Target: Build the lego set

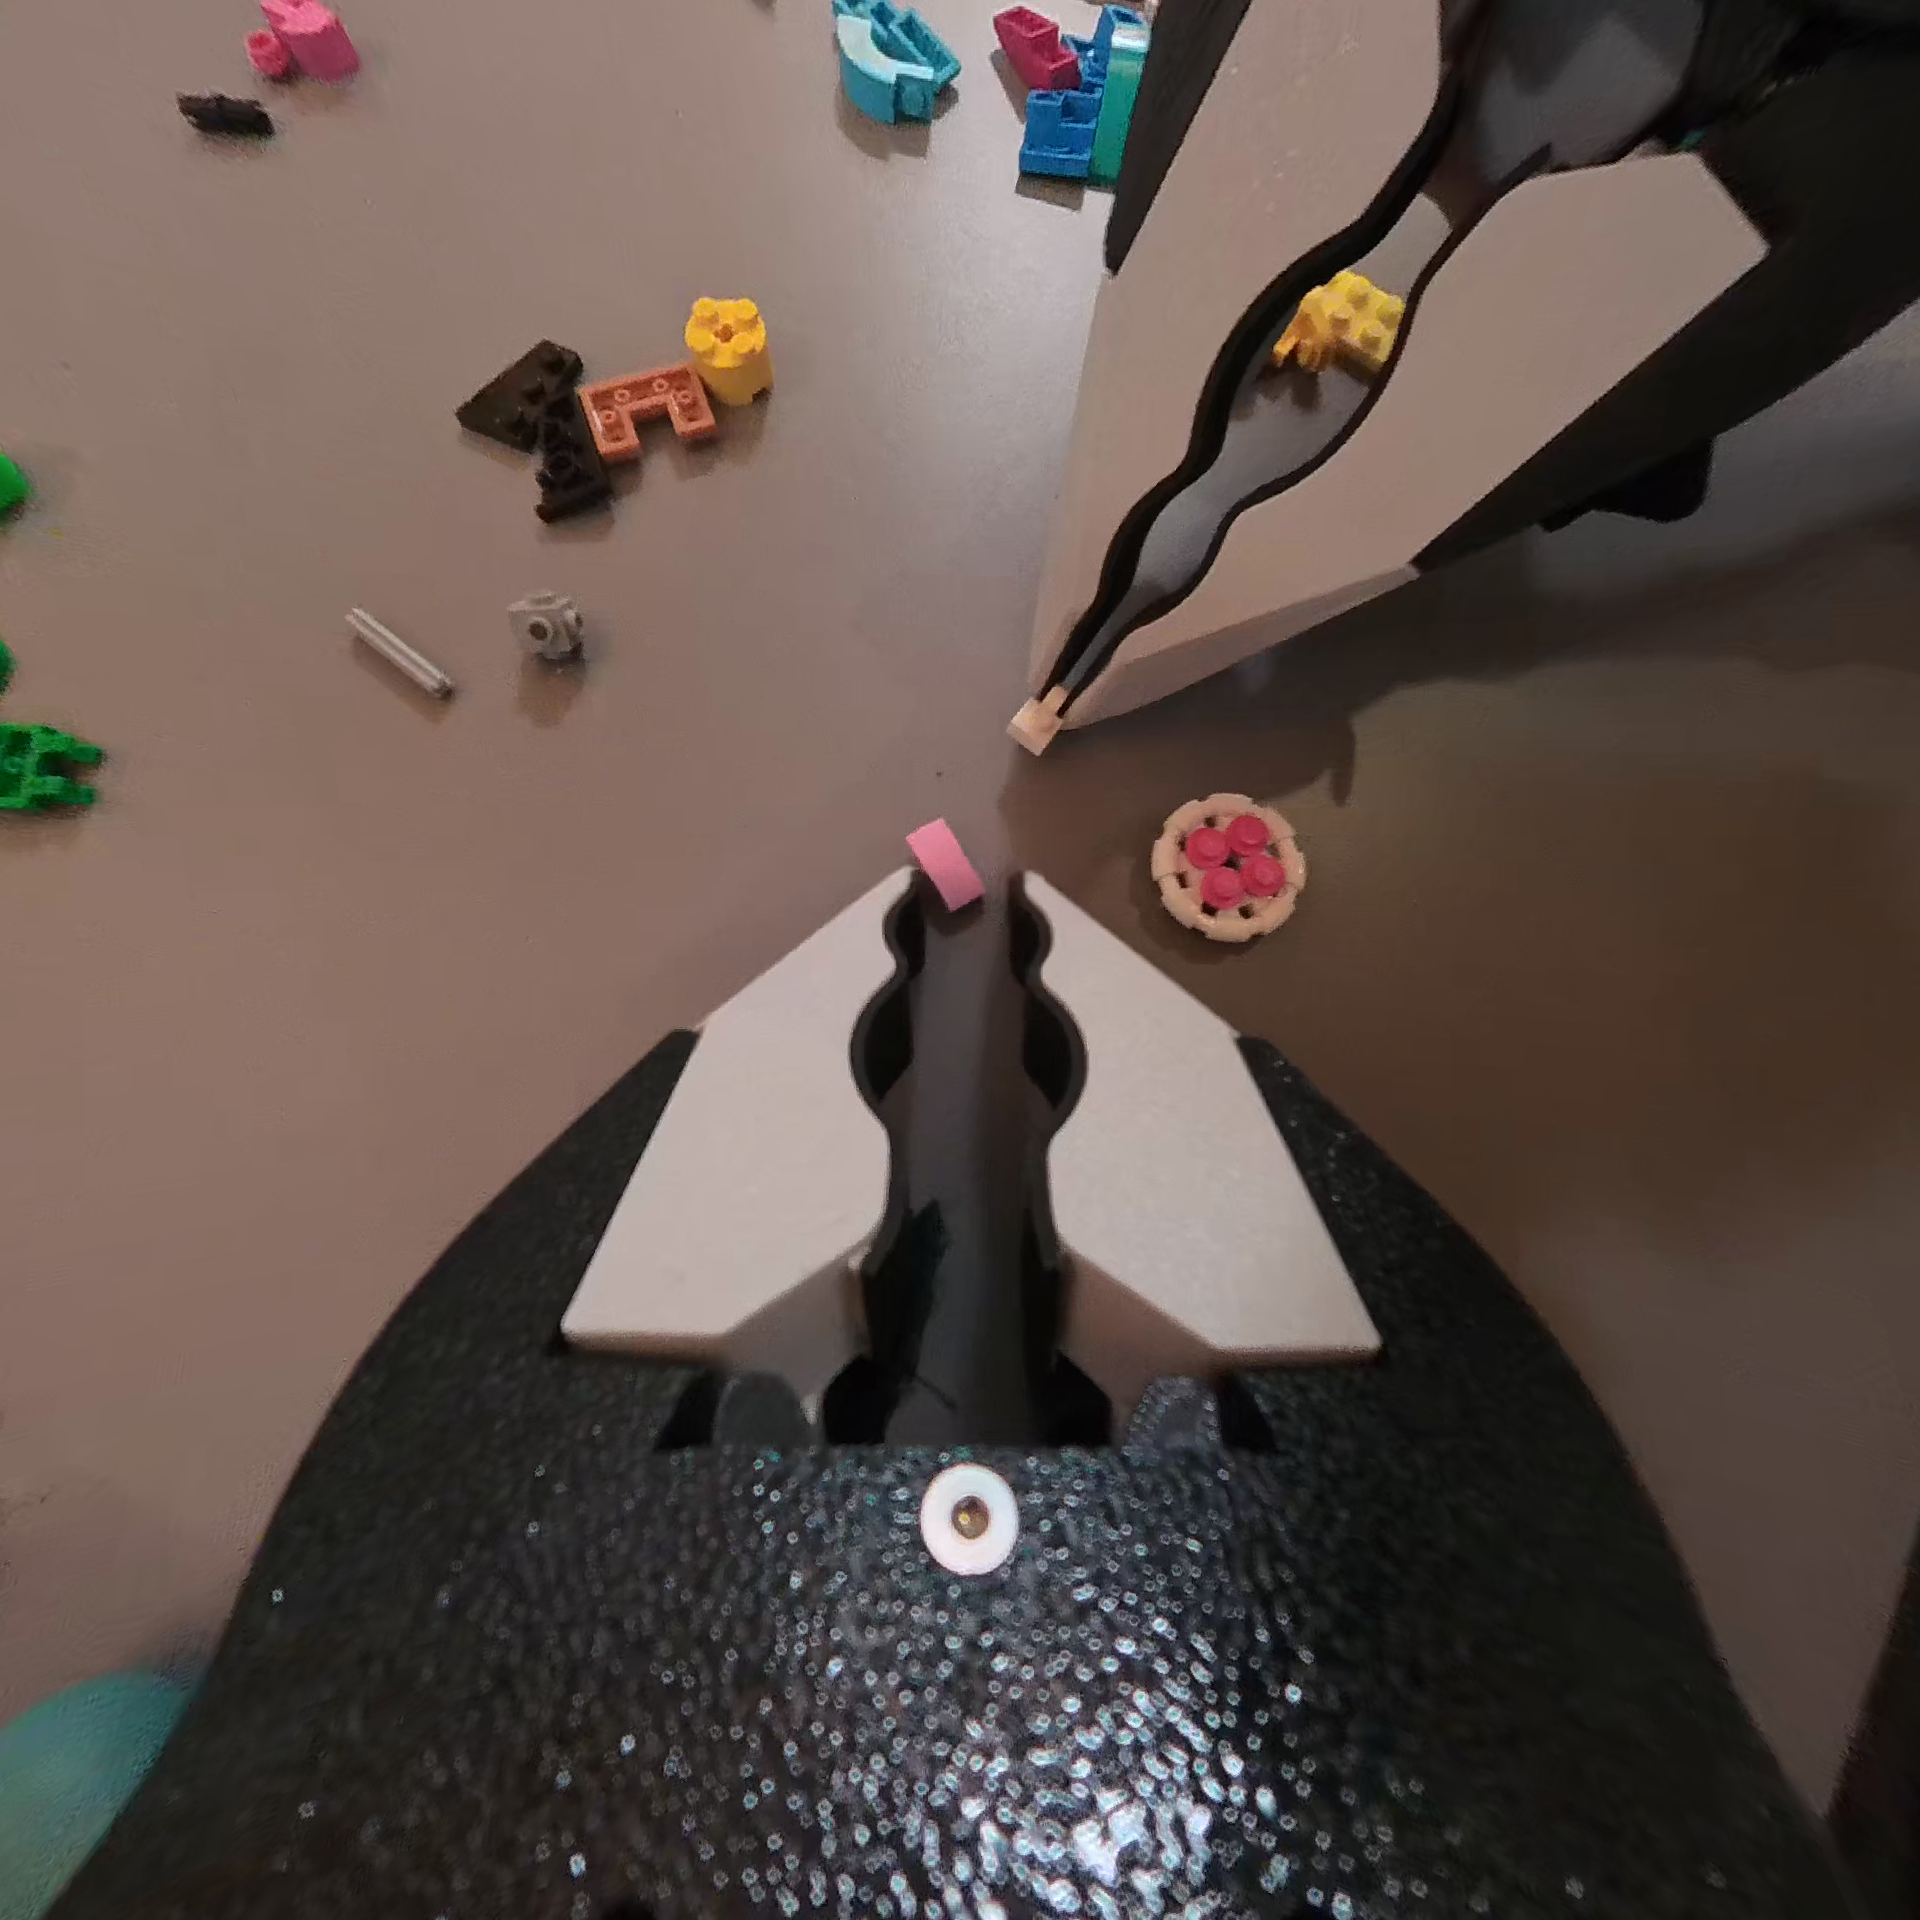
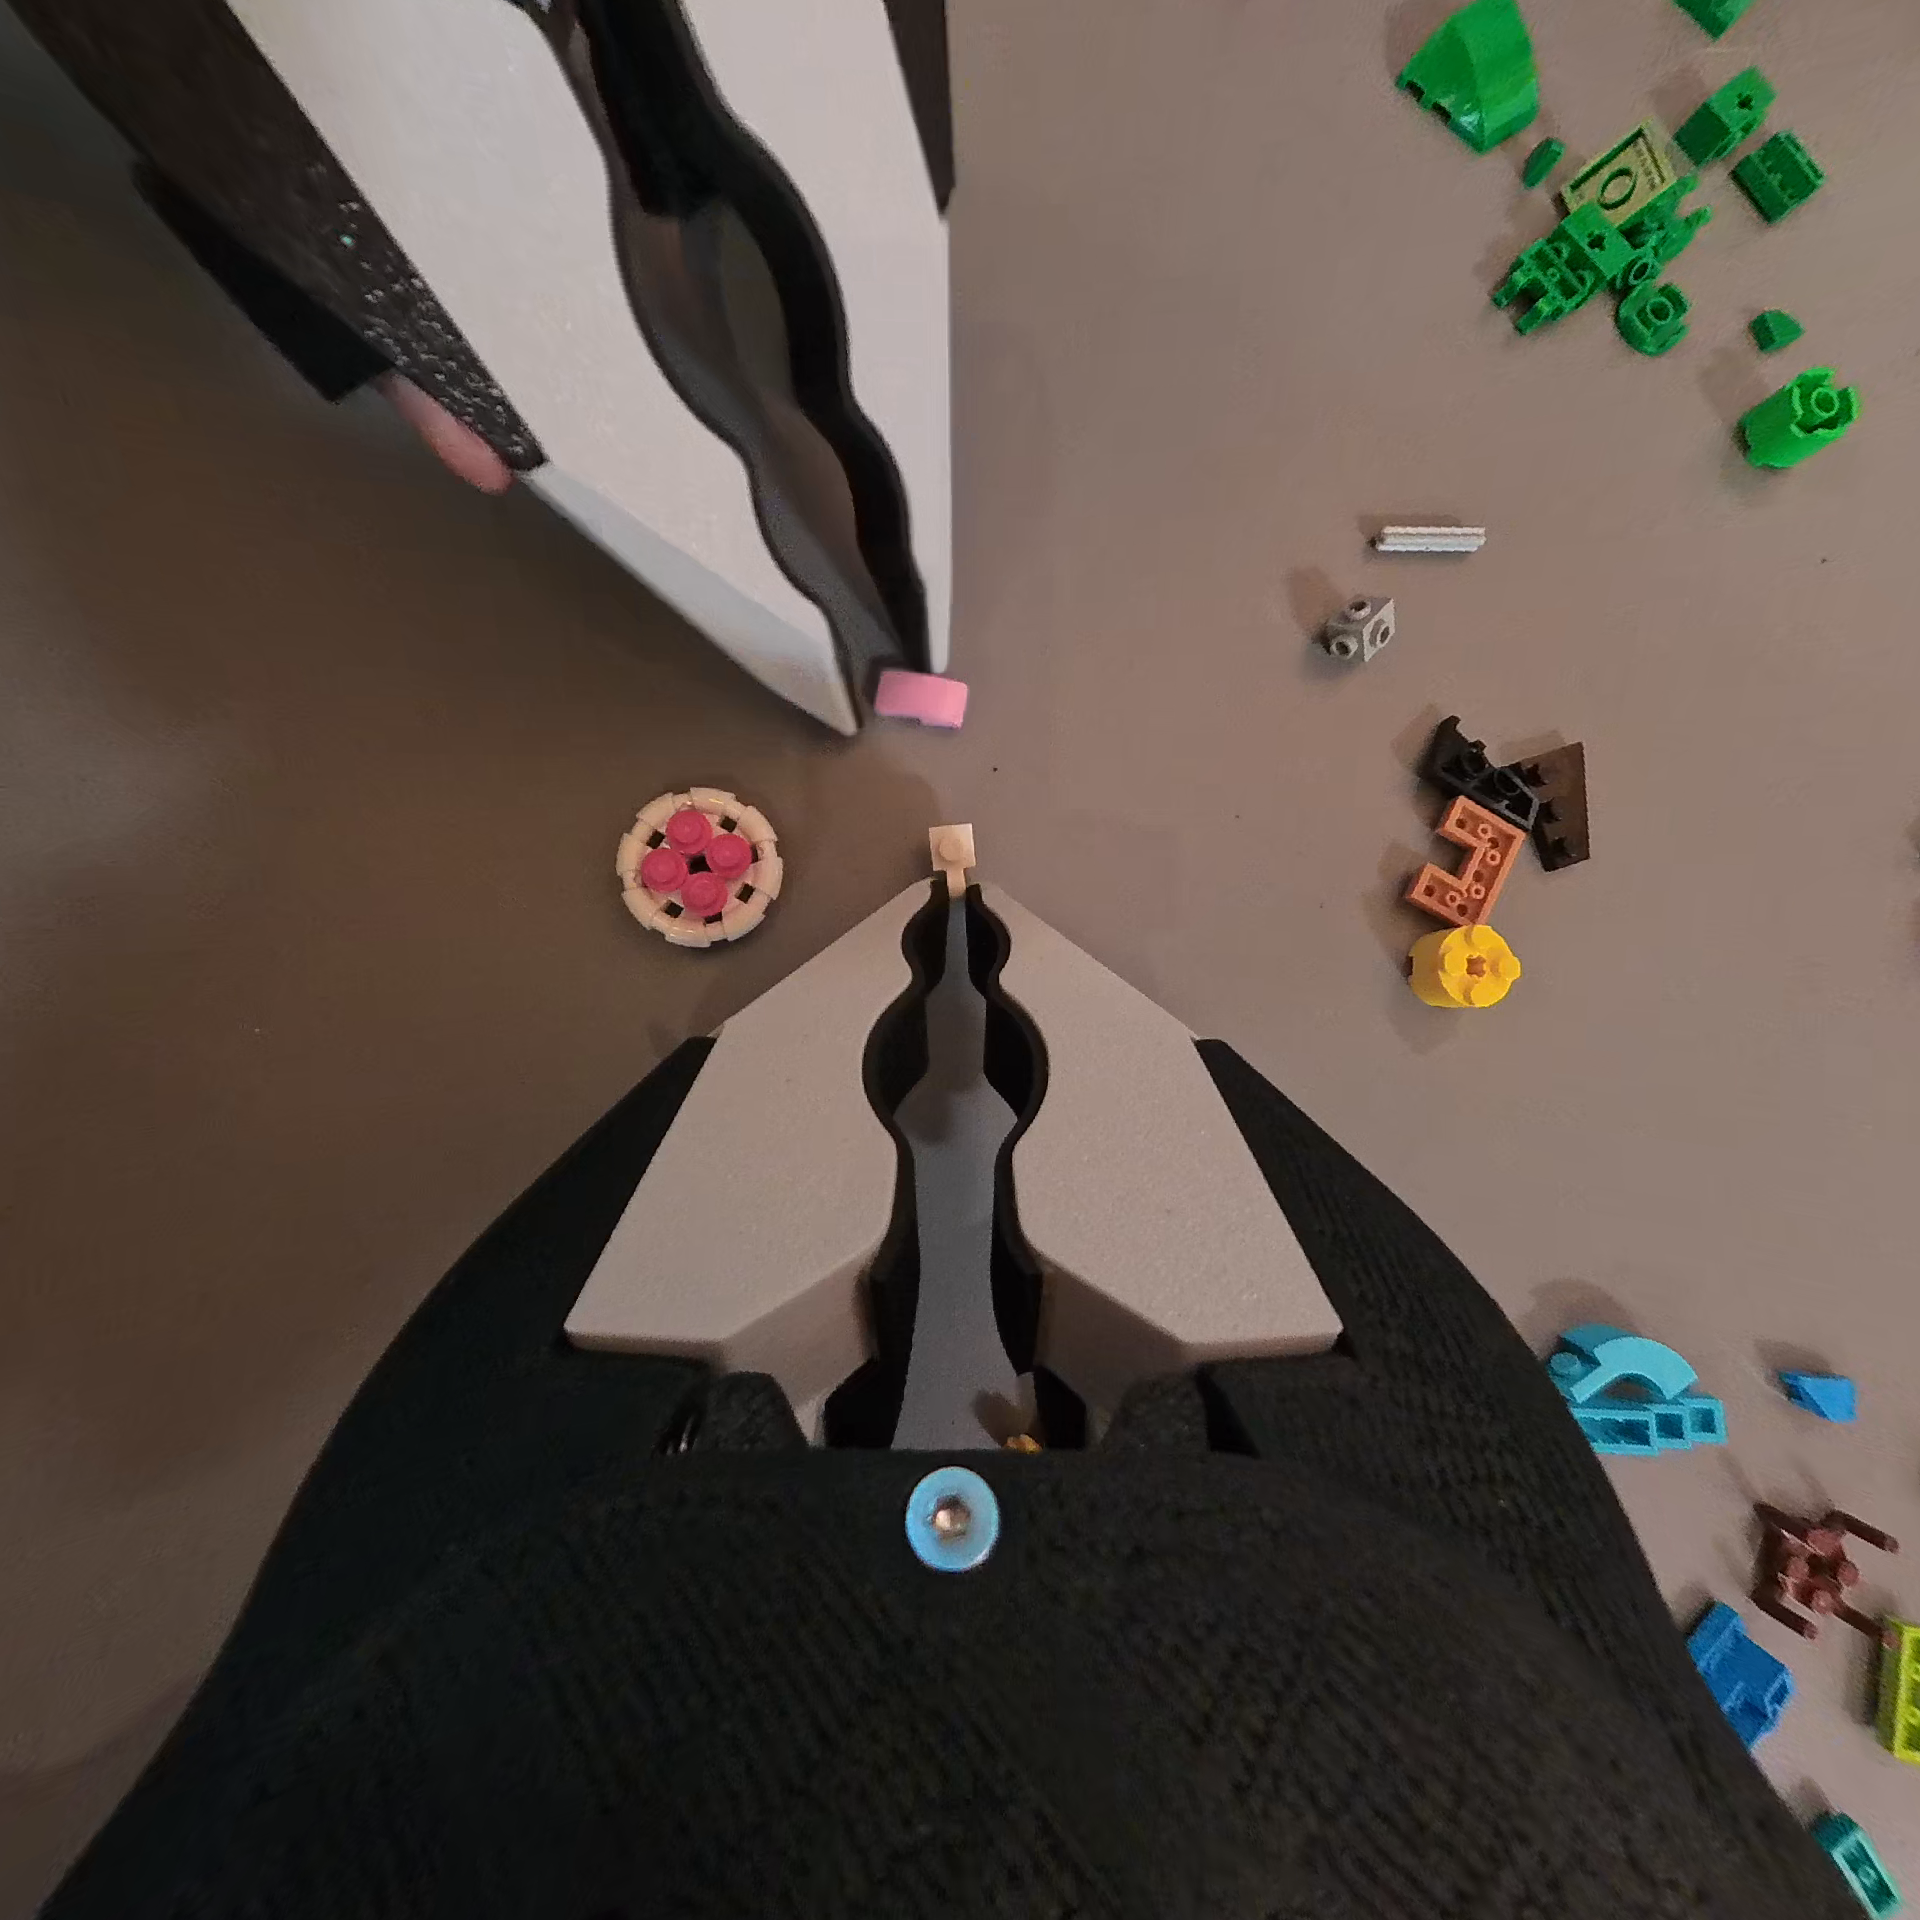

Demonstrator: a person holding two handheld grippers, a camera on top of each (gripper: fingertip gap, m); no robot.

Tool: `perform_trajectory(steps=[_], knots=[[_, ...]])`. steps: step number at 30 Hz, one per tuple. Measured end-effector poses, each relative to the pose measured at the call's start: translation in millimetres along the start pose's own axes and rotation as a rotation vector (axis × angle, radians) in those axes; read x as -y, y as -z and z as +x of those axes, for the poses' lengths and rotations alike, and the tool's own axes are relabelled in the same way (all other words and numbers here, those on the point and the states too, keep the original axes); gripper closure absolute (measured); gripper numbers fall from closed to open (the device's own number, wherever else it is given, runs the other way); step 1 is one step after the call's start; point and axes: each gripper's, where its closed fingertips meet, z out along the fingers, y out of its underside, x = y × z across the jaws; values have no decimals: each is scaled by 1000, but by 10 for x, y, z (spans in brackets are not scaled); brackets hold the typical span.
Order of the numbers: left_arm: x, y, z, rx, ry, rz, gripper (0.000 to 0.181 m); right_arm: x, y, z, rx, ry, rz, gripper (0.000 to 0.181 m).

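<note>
A small pink tile (image 1: 943,864) sits at the tips of the left gripper (image 1: 966,883), touching the left finger; a gap shows beside it, so I cannot tell whether the jaws clamp it. Facing it, a little apart, a tan stud plate (image 2: 951,849) is pinched by its edge between the closed tips of the right gripper (image 2: 953,896). Both pieces hang above the brown table (image 1: 312,1039), tip to tip. Just beside them on the table lies a round tan pie (image 1: 1228,869) with four red studs on top. Farther out lie a grey pin (image 1: 399,652) and a grey cube (image 1: 544,625), then a cluster of black wedges (image 1: 535,421), an orange plate (image 1: 649,405) and a yellow cylinder (image 1: 727,349). Green pieces (image 2: 1621,229) and blue pieces (image 2: 1642,1392) are scattered well away at the edges.
</note>
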Motion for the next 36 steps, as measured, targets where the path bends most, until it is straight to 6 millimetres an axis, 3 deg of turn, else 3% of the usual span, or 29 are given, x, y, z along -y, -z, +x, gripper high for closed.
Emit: perform_trajectory(steps=[6, 8, 11, 15, 22, 26, 32, 36], knots=[[1, 53, 203, -156, -60, -10, 171, 1, 0, 0, -1, 4, 0, 179], [71, 100, 107, -143, -184, 23, 161, 0, 1, -6, 3, 6, 0, 179], [104, 120, 116, -222, -450, 52, 137, 1, 4, -28, 16, 12, 3, 179], [34, 62, 135, -352, -643, 11, 145, 3, 7, -66, 42, 13, 8, 179], [39, -25, 61, -422, -687, -40, 163, -11, 16, -78, 47, 19, -2, 179], [10, -25, 117, -474, -688, -67, 175, -13, 18, -89, 49, 25, -10, 179], [19, -29, 100, -410, -669, -78, 176, -9, 15, -81, 47, 17, -6, 178], [115, -13, 30, -328, -538, -17, 176, -9, 15, -68, 42, 10, -5, 176]])
